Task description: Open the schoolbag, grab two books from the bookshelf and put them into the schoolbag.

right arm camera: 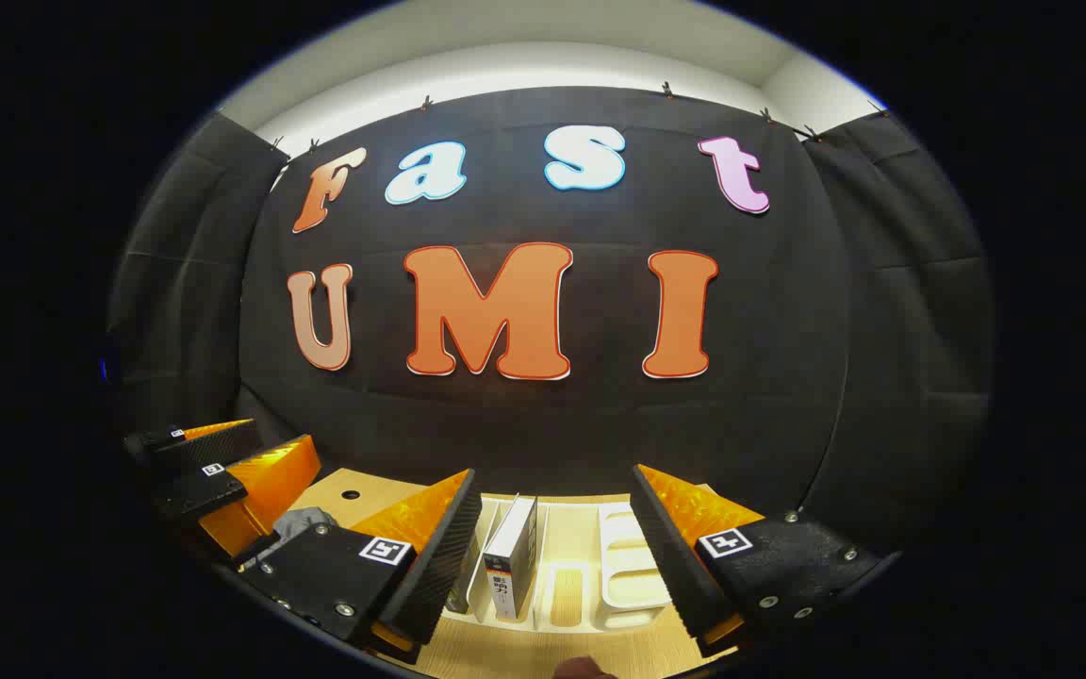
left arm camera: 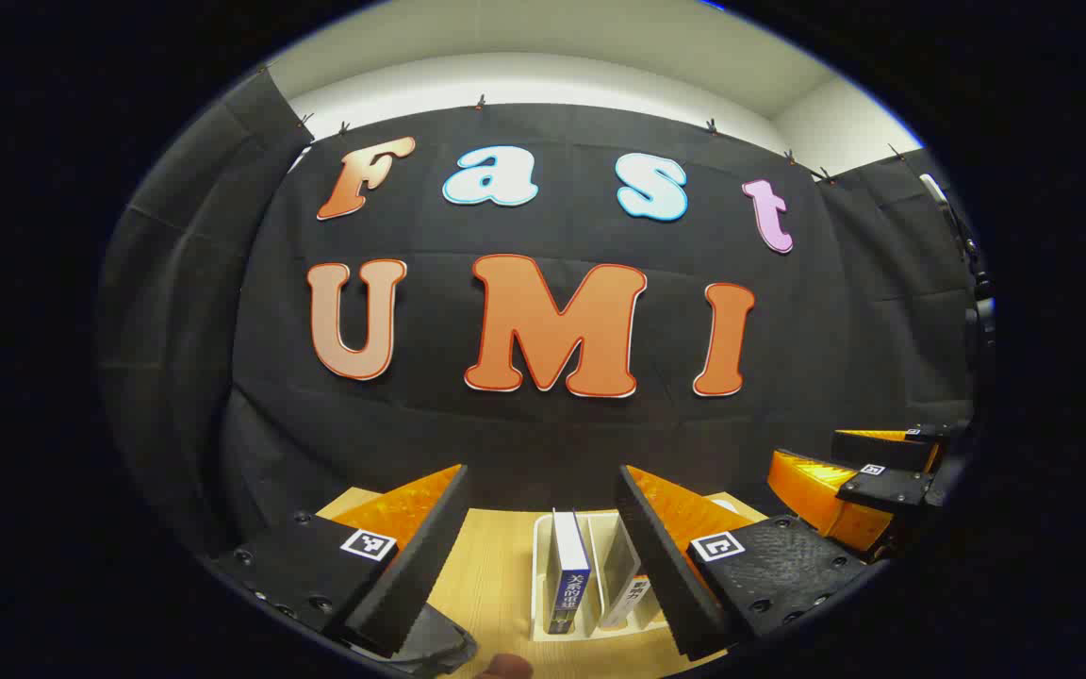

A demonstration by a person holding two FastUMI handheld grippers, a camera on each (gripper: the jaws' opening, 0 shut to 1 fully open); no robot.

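Observation:
A white book rack (left arm camera: 540, 566) stands on the wooden table (left arm camera: 491, 575) by the black wall. It holds a book with a blue spine (left arm camera: 568, 577), upright, and a grey book (left arm camera: 620, 577) beside it. My left gripper (left arm camera: 543, 476) hangs open above and in front of the rack, touching nothing. From the right gripper view, a white-spined book (right arm camera: 511, 554) stands in the rack (right arm camera: 633, 566), and another book (right arm camera: 468, 566) is partly hidden behind my finger. My right gripper (right arm camera: 554, 471) is open and empty too. Each gripper shows beside the other: the right gripper (left arm camera: 807, 451) and the left gripper (right arm camera: 281, 436).
A dark rounded thing (left arm camera: 435, 646) lies at the table's near edge under my left finger. A grey fabric thing (right arm camera: 305, 521) lies left of the rack, near a small round hole (right arm camera: 351, 494) in the tabletop. The rack's right-hand slots (right arm camera: 626, 552) hold nothing.

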